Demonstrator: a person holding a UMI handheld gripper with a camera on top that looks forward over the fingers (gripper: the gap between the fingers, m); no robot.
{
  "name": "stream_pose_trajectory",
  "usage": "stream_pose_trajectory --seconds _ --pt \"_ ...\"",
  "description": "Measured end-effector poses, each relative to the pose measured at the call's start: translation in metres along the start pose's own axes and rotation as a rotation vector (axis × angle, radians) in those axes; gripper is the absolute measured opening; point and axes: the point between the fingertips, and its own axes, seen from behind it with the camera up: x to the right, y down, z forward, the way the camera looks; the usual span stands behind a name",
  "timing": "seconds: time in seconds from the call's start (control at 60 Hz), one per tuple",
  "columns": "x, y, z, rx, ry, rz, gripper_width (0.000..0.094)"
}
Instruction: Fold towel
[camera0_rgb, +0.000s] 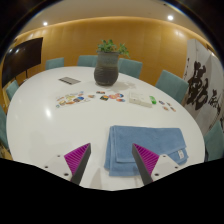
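A blue towel (136, 147) lies flat on the white oval table (50, 125), near its front edge, with a loop of its hem sticking out at its right side. My gripper (112, 160) hovers above the table's front edge with its fingers wide apart and nothing between them. The left pad (76, 158) is over bare table to the left of the towel. The right pad (148, 158) is over the towel's near part.
A potted plant (107, 64) stands at the table's middle back. Several small items, cards and papers (97, 97) lie scattered across the far half. Teal chairs (172, 84) ring the table. A wall scroll with calligraphy (208, 92) hangs at the right.
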Motion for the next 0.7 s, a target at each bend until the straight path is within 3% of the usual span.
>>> stream_pose_trajectory --seconds 0.167,0.25,0.35,0.517,0.633,0.7 --pt "0.007 0.015 0.061 -0.032 -0.019 0.003 0.0842" --pt "0.004 0.024 0.081 -0.055 -0.032 0.005 0.0768" --pt "0.01 0.027 0.091 -0.054 -0.016 0.007 0.058" --pt "0.016 0.026 0.096 -0.043 0.0 -0.11 0.0106" --pt "0.017 0.025 0.096 -0.047 -0.005 -0.155 0.0061" --pt "0.004 0.024 0.094 -0.061 -0.06 -0.078 0.0047"
